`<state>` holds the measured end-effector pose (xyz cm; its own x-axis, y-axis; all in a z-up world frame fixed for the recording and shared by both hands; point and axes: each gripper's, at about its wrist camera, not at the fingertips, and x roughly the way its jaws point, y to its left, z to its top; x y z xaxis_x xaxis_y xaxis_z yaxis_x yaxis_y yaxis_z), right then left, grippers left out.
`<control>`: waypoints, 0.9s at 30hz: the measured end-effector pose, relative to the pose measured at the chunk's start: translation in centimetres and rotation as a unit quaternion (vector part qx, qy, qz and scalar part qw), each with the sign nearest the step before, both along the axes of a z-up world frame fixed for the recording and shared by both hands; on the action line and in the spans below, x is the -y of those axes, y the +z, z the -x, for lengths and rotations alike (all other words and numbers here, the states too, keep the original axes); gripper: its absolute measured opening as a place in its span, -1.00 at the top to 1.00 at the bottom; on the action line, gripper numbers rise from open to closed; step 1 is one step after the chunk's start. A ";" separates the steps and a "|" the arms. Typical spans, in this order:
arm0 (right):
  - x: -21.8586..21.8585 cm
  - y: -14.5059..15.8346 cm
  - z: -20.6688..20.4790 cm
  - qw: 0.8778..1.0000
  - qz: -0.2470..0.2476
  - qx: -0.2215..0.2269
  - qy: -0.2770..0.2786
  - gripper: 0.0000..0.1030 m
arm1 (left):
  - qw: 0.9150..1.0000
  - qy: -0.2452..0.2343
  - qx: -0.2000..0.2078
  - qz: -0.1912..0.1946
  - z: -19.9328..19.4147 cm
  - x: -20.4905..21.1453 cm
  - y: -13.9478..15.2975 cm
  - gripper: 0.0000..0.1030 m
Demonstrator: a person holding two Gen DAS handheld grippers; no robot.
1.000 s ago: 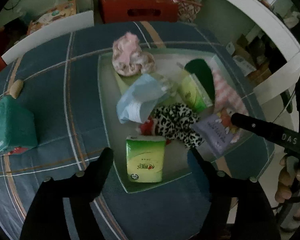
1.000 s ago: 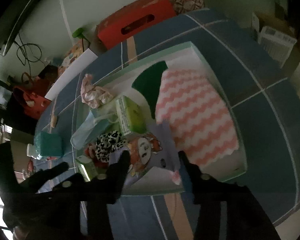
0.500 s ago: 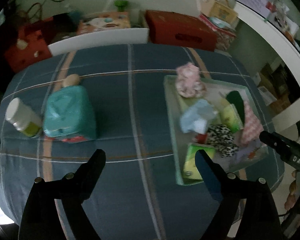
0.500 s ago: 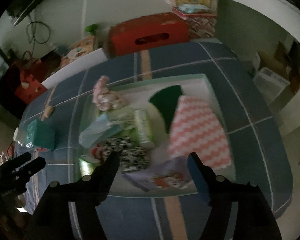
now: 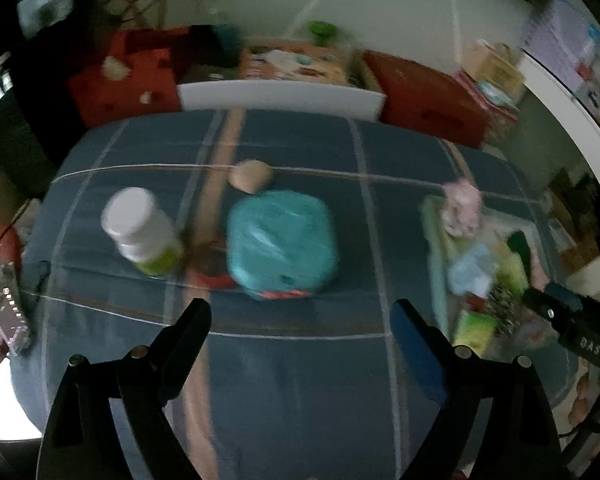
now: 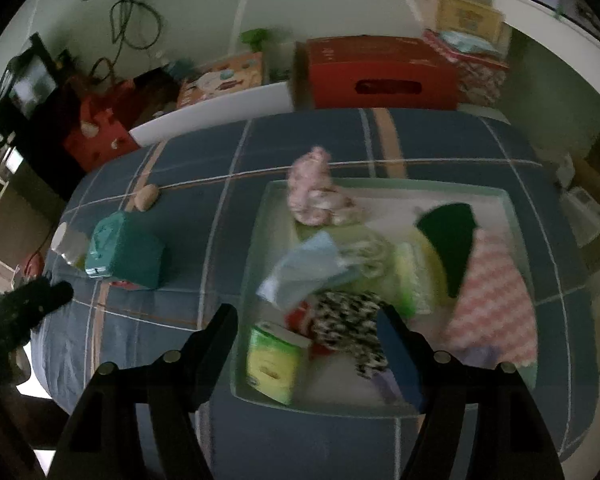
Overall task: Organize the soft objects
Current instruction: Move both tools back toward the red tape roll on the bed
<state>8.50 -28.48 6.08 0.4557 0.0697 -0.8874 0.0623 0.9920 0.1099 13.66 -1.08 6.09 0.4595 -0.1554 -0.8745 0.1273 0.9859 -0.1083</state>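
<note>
Soft items sit piled in a pale green tray (image 6: pixel 512 216) at the right of the surface (image 6: pixel 228 152), which wears a blue plaid cloth: pink floral bundle (image 6: pixel 314 190) on the tray's 11 o'clock corner, light blue cloth (image 6: pixel 300 270) mid-left, leopard-print fabric (image 6: pixel 350 322) just below it, green tissue pack (image 6: pixel 272 362) at the 7 o'clock corner, dark green piece (image 6: pixel 452 240) and pink zigzag cloth (image 6: pixel 496 300) on the right side; all blurred. Outside the tray, well apart at 9 o'clock, a teal soft pack (image 5: pixel 280 240) stands on the cloth, a white-capped bottle (image 5: pixel 140 232) just beside it at its 9 o'clock, a small tan object (image 5: pixel 250 176) near its 12 o'clock. Left claw (image 5: pixel 300 324) is spread wide, nothing between its tips, the teal pack just beyond them. Right claw (image 6: pixel 306 328) has just been opening and stands fairly wide, empty, over the tray's near-left part. Red boxes (image 6: pixel 380 72) and clutter line the wall at 12 o'clock.
</note>
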 end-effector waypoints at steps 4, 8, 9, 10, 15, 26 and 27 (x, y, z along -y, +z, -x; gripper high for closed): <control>-2.4 0.3 -1.6 1.000 0.002 0.000 0.023 -0.52 | 0.999 0.033 0.011 -0.006 -1.3 -3.7 0.9 -0.77; -4.7 0.8 -3.1 0.999 0.006 0.017 0.037 -1.00 | 0.998 0.059 0.015 -0.004 -2.7 -7.3 1.5 -0.92; -5.1 1.0 -3.5 0.999 0.006 0.019 0.040 -1.00 | 0.998 0.064 0.016 -0.006 -3.0 -8.1 1.7 -0.99; -5.5 1.1 -3.9 0.999 0.006 0.020 0.042 -1.00 | 0.997 0.068 0.018 -0.007 -3.4 -8.9 1.8 -1.00; -8.0 1.0 -5.8 0.998 0.006 0.014 0.062 -1.00 | 0.996 0.089 0.022 0.005 -4.0 -11.9 1.8 -1.00; -12.7 -0.1 -7.0 0.996 -0.004 0.010 0.088 -1.00 | 0.984 0.152 0.009 0.088 -1.7 -13.8 -2.1 -1.00; -13.0 -0.3 -6.9 0.996 -0.012 0.013 0.085 -1.00 | 0.984 0.154 0.005 0.087 -1.6 -13.4 -2.6 -1.00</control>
